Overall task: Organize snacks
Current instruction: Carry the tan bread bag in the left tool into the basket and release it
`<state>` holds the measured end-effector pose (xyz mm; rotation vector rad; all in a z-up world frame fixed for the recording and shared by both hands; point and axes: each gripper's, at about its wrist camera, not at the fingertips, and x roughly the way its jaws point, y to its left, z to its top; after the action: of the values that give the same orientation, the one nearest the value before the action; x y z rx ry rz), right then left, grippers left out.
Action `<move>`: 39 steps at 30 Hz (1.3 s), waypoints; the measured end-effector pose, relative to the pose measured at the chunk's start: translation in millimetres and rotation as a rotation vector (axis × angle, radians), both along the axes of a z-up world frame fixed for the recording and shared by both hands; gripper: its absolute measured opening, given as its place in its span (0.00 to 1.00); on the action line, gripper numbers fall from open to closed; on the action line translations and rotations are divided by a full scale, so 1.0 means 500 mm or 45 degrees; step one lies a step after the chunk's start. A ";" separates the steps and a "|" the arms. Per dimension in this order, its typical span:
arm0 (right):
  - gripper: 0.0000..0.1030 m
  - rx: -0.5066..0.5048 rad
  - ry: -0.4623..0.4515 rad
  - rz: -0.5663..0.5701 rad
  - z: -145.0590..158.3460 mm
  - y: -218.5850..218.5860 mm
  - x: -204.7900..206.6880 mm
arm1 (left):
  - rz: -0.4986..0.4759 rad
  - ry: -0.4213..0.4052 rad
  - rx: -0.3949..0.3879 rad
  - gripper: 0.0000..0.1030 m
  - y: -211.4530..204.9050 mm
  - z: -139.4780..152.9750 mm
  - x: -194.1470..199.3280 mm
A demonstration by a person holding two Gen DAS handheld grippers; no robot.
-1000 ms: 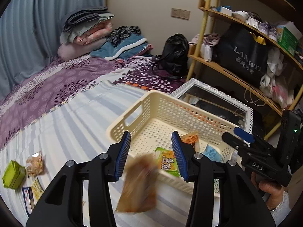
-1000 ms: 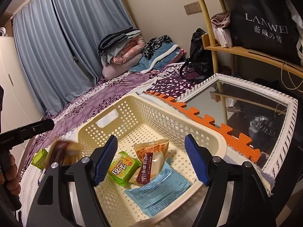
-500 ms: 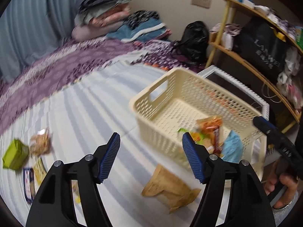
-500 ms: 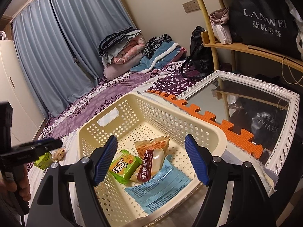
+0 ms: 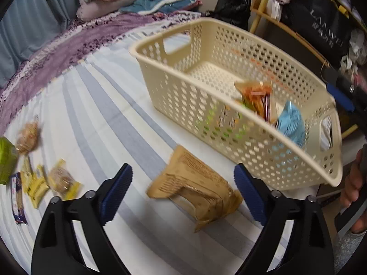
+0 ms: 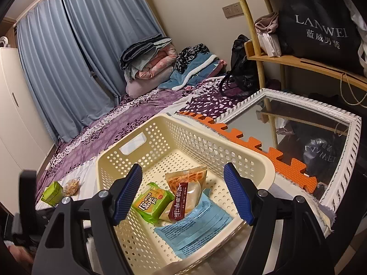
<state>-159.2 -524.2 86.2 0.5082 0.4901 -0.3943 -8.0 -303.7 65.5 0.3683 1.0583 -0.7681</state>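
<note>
A brown paper snack bag (image 5: pixel 195 190) lies on the striped bedsheet just outside the cream basket (image 5: pixel 229 45). My left gripper (image 5: pixel 183 183) hangs over it, jaws opening wide, the bag between them but untouched. The basket (image 6: pixel 229 151) holds a green pack (image 6: pixel 153 201), an orange-and-maroon pack (image 6: pixel 185 190) and a blue packet (image 6: pixel 195 229). My right gripper (image 6: pixel 183 194) stands open above the basket's near end, holding nothing. Several loose snacks lie at the left: a green box (image 5: pixel 6 158), a cracker pack (image 5: pixel 28 135) and yellow packets (image 5: pixel 62 181).
A white-framed mirror (image 6: pixel 344 151) and orange foam mat (image 6: pixel 263 151) lie beside the basket's far side. A wooden shelf (image 6: pixel 298 61) with a black bag (image 6: pixel 321 18) stands at the right. Folded bedding (image 6: pixel 151 59) is piled at the bed's head. A hand (image 5: pixel 353 183) shows at the right edge.
The left gripper has opened and let go of the brown bag, which now lies on the sheet by the basket. The gripper has dropped lower and tilted down. The right gripper is unchanged.
</note>
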 end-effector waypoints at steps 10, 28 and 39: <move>0.71 0.015 0.002 -0.008 -0.007 -0.008 -0.006 | -0.047 -0.010 0.086 0.92 0.020 -0.056 -0.014; 0.71 0.006 0.001 0.043 -0.005 0.018 0.013 | 0.086 -0.013 0.127 0.91 0.075 -0.079 0.038; 0.71 0.011 -0.001 0.031 -0.007 0.013 0.010 | 0.078 -0.008 0.047 0.45 0.098 -0.067 0.031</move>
<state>-154.3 -517.5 82.9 0.5100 0.4970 -0.3690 7.6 -254.7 31.8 0.3681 1.0743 -0.6928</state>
